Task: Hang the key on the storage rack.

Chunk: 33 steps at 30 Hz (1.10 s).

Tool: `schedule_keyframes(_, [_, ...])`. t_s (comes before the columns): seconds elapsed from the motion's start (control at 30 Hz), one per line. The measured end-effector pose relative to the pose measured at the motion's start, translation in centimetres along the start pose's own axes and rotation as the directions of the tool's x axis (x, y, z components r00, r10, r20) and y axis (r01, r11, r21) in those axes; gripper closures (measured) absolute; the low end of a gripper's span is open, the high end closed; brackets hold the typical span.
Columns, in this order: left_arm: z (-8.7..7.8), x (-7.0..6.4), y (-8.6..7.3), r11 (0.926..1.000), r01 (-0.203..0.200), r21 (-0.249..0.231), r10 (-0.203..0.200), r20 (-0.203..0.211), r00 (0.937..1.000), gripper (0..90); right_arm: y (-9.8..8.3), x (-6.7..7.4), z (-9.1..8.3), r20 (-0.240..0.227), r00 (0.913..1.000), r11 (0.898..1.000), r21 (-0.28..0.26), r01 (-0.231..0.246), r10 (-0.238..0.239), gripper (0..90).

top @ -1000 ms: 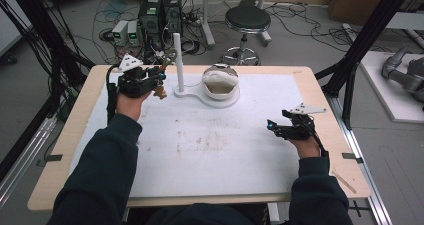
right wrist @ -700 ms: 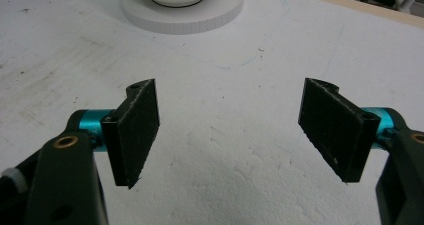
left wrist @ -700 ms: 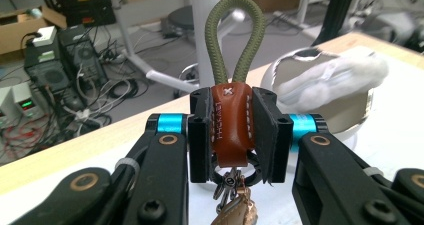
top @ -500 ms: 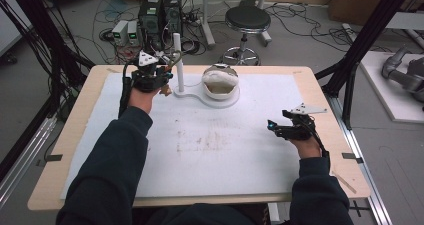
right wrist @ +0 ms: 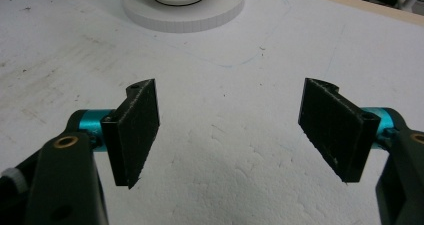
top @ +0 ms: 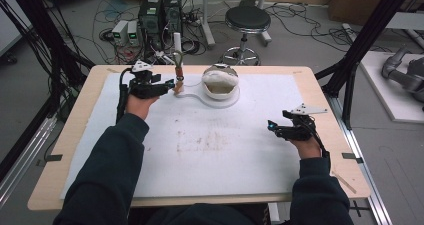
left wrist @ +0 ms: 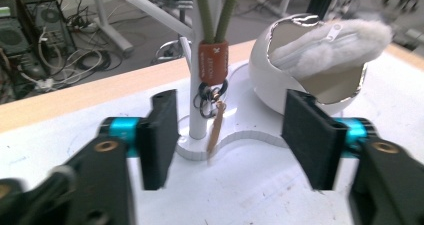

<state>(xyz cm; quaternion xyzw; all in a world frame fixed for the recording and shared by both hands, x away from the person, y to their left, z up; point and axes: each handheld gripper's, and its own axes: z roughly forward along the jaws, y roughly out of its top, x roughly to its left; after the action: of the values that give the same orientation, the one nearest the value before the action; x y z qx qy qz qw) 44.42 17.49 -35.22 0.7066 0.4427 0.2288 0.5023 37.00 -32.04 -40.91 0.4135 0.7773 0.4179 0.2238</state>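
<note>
The left claw [top: 167,86] sits near the far left part of the bench [top: 60,150], just in front of a white stand [left wrist: 198,110] with a post and side pegs. A keyring [left wrist: 212,70] with a brown leather tag and a green loop hangs on the post, with small dark rings and a thin brown strip dangling beneath it, free of any grip. The left claw's jaws have just been opening; they stand apart on either side of the stand with nothing pressed between the pads [left wrist: 159,135], so it has let go. My reading is that hanging the keyring on the stand is the step being finished, and the release is done.

Beside the post, on the same white base, stands a white egg-shaped bowl [left wrist: 300,70] with something fluffy inside, toward the middle of the far edge of the bench.

The right claw [top: 274,127] rests near the right edge, well apart from the stand, released and empty over the bare white sheet [right wrist: 225,125] that covers the bench.

The next move probably calls for drawing the left claw straight back toward the near edge, keeping the open jaws clear of the dangling strip and the post so nothing is snagged or knocked off its peg.
</note>
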Motion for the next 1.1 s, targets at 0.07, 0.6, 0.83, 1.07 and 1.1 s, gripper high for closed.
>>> schedule_keyframes(0.07, [-0.3,0.2,-0.3,0.9999,0.011,-0.013,-0.011,0.007,0.9999,34.4,0.0,0.0,0.0,0.002,1.0000,1.000,0.000,0.001,-0.001,24.7])
schedule_keyframes(0.6, [-5.9,0.8,-6.5,0.9823,-0.056,-0.179,0.077,0.114,0.9906,19.6,0.1,0.2,0.2,0.019,0.9994,1.000,0.001,0.030,-0.030,21.7])
schedule_keyframes(0.83, [-6.5,1.3,-8.1,0.9805,-0.027,-0.195,0.044,0.084,0.9955,18.5,0.2,0.9,0.1,0.035,0.9940,0.995,0.010,0.104,-0.104,21.2])
schedule_keyframes(1.07, [-7.1,0.8,-8.9,0.9808,-0.061,-0.185,0.076,0.074,0.9944,18.6,0.1,0.7,-0.2,0.038,0.9942,0.995,0.014,0.100,-0.100,21.2])
schedule_keyframes(1.1, [-7.1,0.8,-8.9,0.9808,-0.061,-0.185,0.076,0.074,0.9944,18.7,0.1,0.6,-0.2,0.039,0.9946,0.995,0.014,0.096,-0.096,21.2])
